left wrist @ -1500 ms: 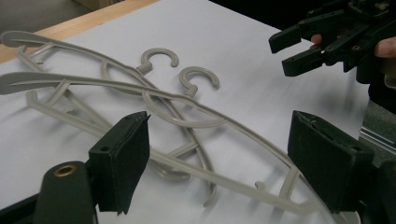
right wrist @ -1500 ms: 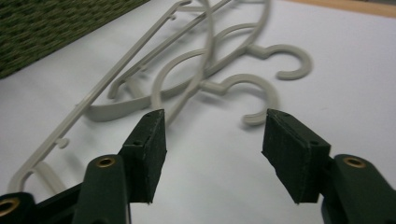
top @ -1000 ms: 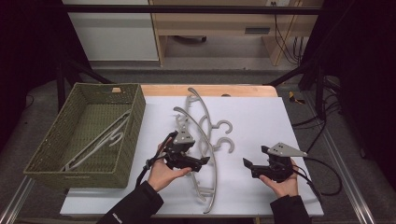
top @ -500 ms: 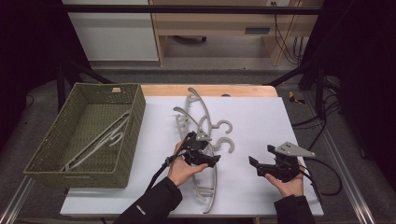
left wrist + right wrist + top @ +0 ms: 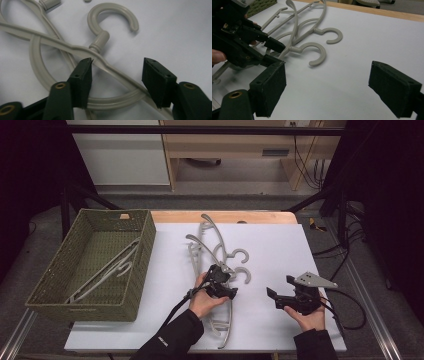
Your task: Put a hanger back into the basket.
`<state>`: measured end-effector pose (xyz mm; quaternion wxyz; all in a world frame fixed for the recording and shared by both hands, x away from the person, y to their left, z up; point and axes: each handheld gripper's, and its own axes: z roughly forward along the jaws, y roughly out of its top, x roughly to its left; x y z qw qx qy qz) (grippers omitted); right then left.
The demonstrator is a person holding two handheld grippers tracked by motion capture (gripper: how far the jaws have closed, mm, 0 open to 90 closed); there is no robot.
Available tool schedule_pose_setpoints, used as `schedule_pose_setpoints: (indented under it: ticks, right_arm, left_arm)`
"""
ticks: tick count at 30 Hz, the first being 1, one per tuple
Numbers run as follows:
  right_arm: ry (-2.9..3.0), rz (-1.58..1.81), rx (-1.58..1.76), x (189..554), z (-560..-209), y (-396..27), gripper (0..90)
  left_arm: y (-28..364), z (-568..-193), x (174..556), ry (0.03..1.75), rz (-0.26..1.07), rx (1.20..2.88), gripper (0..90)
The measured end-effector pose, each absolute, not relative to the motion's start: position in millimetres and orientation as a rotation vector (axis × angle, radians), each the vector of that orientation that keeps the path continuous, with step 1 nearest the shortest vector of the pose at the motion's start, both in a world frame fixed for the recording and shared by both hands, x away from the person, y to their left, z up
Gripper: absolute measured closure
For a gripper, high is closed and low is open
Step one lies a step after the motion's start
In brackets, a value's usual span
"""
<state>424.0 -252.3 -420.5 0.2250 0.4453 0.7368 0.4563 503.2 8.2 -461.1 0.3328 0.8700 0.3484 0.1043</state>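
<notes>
— While the left gripper [image 5: 116,82] sat low over the hangers, how did its jaws stand?
— Apart, and they had just been closing. The near hanger [image 5: 100,58] ran between them; one pad touched its arm, the other stood clear, so nothing was gripped.
— And where did that hanger lie?
— Flat on the white table [image 5: 280,250], tangled with a second hanger [image 5: 212,232], its hook just beyond the jaws.
— The right gripper [image 5: 337,87]?
— Jaws wide open over bare table, holding nothing, well apart from the hangers.
— Anything further out?
— A green basket [image 5: 145,247] at the table's left edge, a third hanger [image 5: 102,275] lying in it.
</notes>
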Motion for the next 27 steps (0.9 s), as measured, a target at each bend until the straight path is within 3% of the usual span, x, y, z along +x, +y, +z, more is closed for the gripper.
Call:
schedule_pose_setpoints:
  ticks: [12, 18, 27]
  right_arm:
    - [2.035, 1.257, 1.226, 424, -419, -253, 14.9]
    - [2.037, 1.256, 1.225, 423, -419, -252, 14.9]
    - [2.037, 1.259, 1.218, 423, -418, -252, 15.3]
  left_arm:
    - [-1, -462, 494, 0.887, 0.259, 2.32, 41.7]
    - [-4, -460, 488, 0.883, 0.284, 2.37, 47.4]
    - [10, -455, 478, 0.871, 0.193, 2.366, 59.6]
